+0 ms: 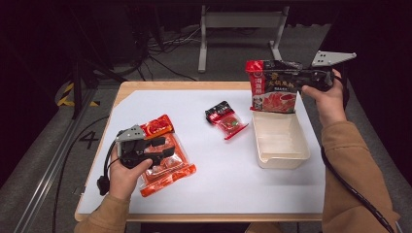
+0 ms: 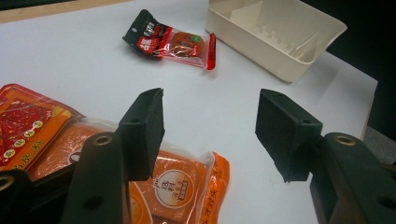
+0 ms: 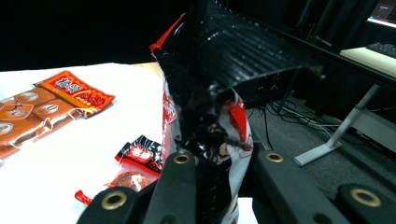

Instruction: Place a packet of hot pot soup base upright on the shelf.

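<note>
Red soup bag (image 1: 273, 86) pinched tight at its top by right gripper (image 1: 311, 77), hanging over far end of cream tray (image 1: 282, 153), likely to drop inside. Left gripper (image 1: 145, 148) wide, resting over orange packet (image 1: 167, 167), holding nothing.

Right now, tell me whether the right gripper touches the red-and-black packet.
Touching. The right gripper view shows the right gripper clamped on the red-and-black packet.

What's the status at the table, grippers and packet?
Right gripper shut on red-and-black pouch, held above cream bin. Left gripper open over orange packet, not gripping. Bin looks empty; path clear.
</note>
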`<move>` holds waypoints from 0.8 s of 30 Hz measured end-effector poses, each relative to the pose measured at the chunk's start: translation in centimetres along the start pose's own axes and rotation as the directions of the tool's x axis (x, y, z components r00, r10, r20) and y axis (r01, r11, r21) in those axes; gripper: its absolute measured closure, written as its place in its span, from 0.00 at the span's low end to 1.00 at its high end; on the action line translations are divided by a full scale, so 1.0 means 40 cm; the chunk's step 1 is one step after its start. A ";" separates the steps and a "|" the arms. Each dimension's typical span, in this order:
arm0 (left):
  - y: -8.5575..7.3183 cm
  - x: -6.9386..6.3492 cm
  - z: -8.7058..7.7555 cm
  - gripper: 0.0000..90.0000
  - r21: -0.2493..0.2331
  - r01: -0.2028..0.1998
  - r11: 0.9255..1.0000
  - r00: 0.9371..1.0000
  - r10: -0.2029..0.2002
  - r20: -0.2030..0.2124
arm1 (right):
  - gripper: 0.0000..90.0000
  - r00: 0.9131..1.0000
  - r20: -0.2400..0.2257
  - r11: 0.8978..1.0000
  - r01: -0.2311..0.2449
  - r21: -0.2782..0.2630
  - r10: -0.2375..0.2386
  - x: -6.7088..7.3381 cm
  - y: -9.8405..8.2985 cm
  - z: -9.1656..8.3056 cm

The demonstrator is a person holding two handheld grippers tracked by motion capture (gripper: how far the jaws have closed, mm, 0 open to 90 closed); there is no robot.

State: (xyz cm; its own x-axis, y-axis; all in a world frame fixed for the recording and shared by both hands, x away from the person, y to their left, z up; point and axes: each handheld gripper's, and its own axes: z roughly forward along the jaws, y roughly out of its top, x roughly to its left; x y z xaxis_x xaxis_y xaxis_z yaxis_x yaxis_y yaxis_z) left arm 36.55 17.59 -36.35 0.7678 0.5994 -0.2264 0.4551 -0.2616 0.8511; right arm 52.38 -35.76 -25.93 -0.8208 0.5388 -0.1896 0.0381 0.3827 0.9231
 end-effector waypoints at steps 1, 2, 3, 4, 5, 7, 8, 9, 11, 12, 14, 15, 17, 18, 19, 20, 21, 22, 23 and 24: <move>-0.001 -0.001 0.000 0.48 0.000 0.005 1.000 1.000 -0.005 0.001 | 0.92 1.000 -0.003 1.000 0.002 -0.001 -0.002 0.000 -0.005 0.003; -0.001 -0.001 0.000 0.48 0.000 0.006 1.000 1.000 -0.006 0.001 | 0.92 1.000 -0.007 1.000 0.000 -0.004 0.000 0.000 -0.011 0.005; -0.001 0.000 0.000 0.48 0.000 0.006 1.000 1.000 -0.006 0.001 | 0.92 1.000 -0.008 1.000 -0.007 -0.005 0.007 -0.001 -0.015 0.005; -0.001 0.000 0.000 0.48 0.000 0.003 1.000 1.000 -0.003 0.000 | 0.92 1.000 -0.010 1.000 -0.010 -0.010 0.010 -0.002 -0.019 0.006; -0.001 0.001 0.000 0.48 0.001 0.003 1.000 1.000 -0.003 0.001 | 0.92 1.000 -0.013 1.000 -0.012 -0.009 0.012 -0.003 -0.023 0.007; -0.001 0.001 0.001 0.48 0.006 0.003 1.000 1.000 -0.004 0.004 | 0.92 1.000 -0.015 1.000 -0.012 -0.006 0.012 -0.003 -0.029 0.009; -0.002 0.000 0.002 0.48 0.006 0.009 1.000 1.000 -0.009 0.007 | 0.92 1.000 -0.016 1.000 -0.014 -0.003 0.014 -0.003 -0.032 0.009; -0.002 0.002 0.003 0.48 0.006 0.002 1.000 1.000 -0.002 0.008 | 0.92 1.000 -0.016 1.000 -0.012 -0.001 0.012 -0.003 -0.035 0.010; -0.002 0.002 0.004 0.48 0.003 0.002 1.000 1.000 -0.002 0.005 | 0.92 1.000 -0.015 1.000 -0.014 0.001 0.014 -0.003 -0.038 0.011; -0.001 0.002 0.004 0.48 0.004 0.002 1.000 1.000 -0.002 0.006 | 0.92 1.000 -0.013 1.000 -0.016 0.003 0.016 -0.004 -0.042 0.011; -0.002 0.002 0.004 0.48 0.003 0.005 1.000 1.000 -0.005 0.006 | 0.92 1.000 -0.012 1.000 -0.019 0.007 0.019 -0.005 -0.050 0.012; -0.002 0.002 0.005 0.48 0.005 0.006 1.000 1.000 -0.006 0.007 | 0.92 1.000 -0.011 1.000 -0.020 0.009 0.021 -0.005 -0.054 0.012; -0.003 0.002 0.006 0.48 0.007 0.011 1.000 1.000 -0.011 0.008 | 0.92 1.000 -0.009 1.000 -0.028 0.005 0.028 -0.006 -0.062 0.012; -0.003 0.003 0.007 0.48 0.008 0.008 1.000 1.000 -0.008 0.008 | 0.92 0.999 -0.008 0.999 -0.033 0.003 0.033 -0.006 -0.065 0.012; -0.003 0.003 0.008 0.48 0.009 0.009 1.000 1.000 -0.009 0.010 | 0.91 0.999 -0.008 0.999 -0.037 0.001 0.037 -0.007 -0.068 0.011; -0.003 0.003 0.008 0.48 0.009 0.005 1.000 1.000 -0.005 0.010 | 0.91 0.999 -0.006 0.999 -0.042 0.002 0.042 -0.007 -0.071 0.011; -0.003 0.004 0.009 0.48 0.008 0.005 1.000 1.000 -0.005 0.009 | 0.91 0.999 -0.004 0.999 -0.043 0.003 0.043 -0.008 -0.074 0.012; -0.002 0.004 0.010 0.48 0.008 0.004 1.000 1.000 -0.004 0.009 | 0.91 0.999 -0.002 0.999 -0.050 0.008 0.050 -0.008 -0.078 0.012; -0.003 0.002 0.011 0.48 0.008 0.014 1.000 1.000 -0.014 0.012 | 0.91 0.999 0.002 0.999 -0.053 0.007 0.053 -0.009 -0.083 0.012; -0.002 0.003 0.011 0.48 0.008 0.014 1.000 1.000 -0.014 0.012 | 0.91 0.998 0.003 0.998 -0.060 0.010 0.060 -0.009 -0.087 0.012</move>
State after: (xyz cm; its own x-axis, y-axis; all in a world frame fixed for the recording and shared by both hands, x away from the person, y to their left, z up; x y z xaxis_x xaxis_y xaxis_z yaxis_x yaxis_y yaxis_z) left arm 36.80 17.34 -36.66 0.7667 0.5937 -0.2443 0.4697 -0.2594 0.8439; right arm 52.81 -36.92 -29.23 -0.8155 0.5627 -0.1350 0.0927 0.3574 0.9293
